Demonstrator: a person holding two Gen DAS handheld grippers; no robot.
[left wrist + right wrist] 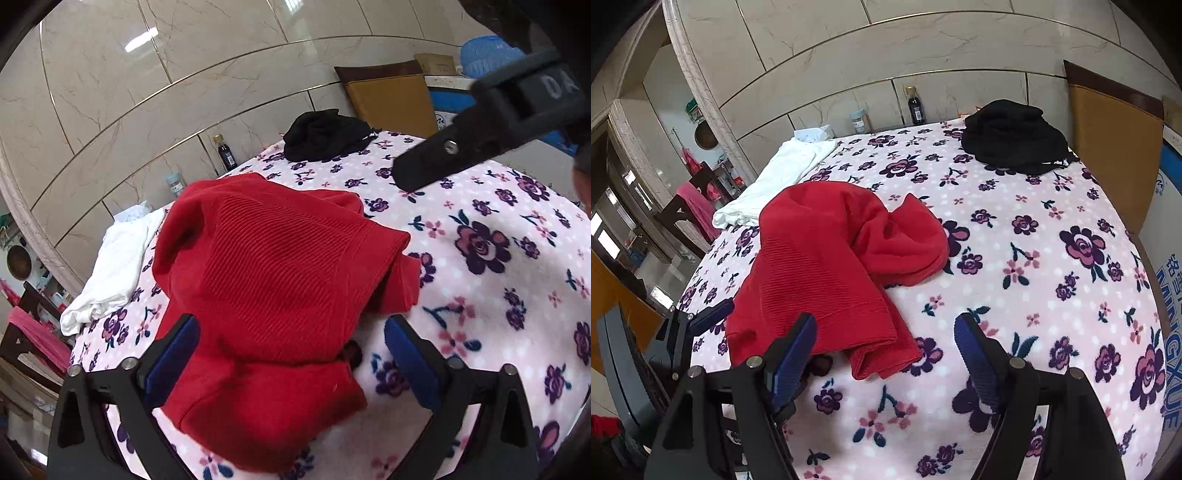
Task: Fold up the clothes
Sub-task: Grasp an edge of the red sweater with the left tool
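A crumpled red knit garment [266,295] [827,266] lies on the table's pink floral cover [487,302] [1034,280]. My left gripper [291,354] stands open astride the garment's near end. Its left pad is at the cloth's edge and its right pad is clear of it. My right gripper [886,350] is open just above the cover, with the garment's folded near corner between its fingers and no pad pressing on it. One finger of the right gripper [443,158] shows at the upper right in the left wrist view. The left gripper's fingers [709,317] show beside the garment's left edge.
A white garment [114,266] [775,181] lies at the table's far left, a black garment [325,134] [1015,136] at the far right. A dark bottle [916,107] and a jar [858,120] stand by the tiled wall. A brown chair back [1115,147] rises at the right edge.
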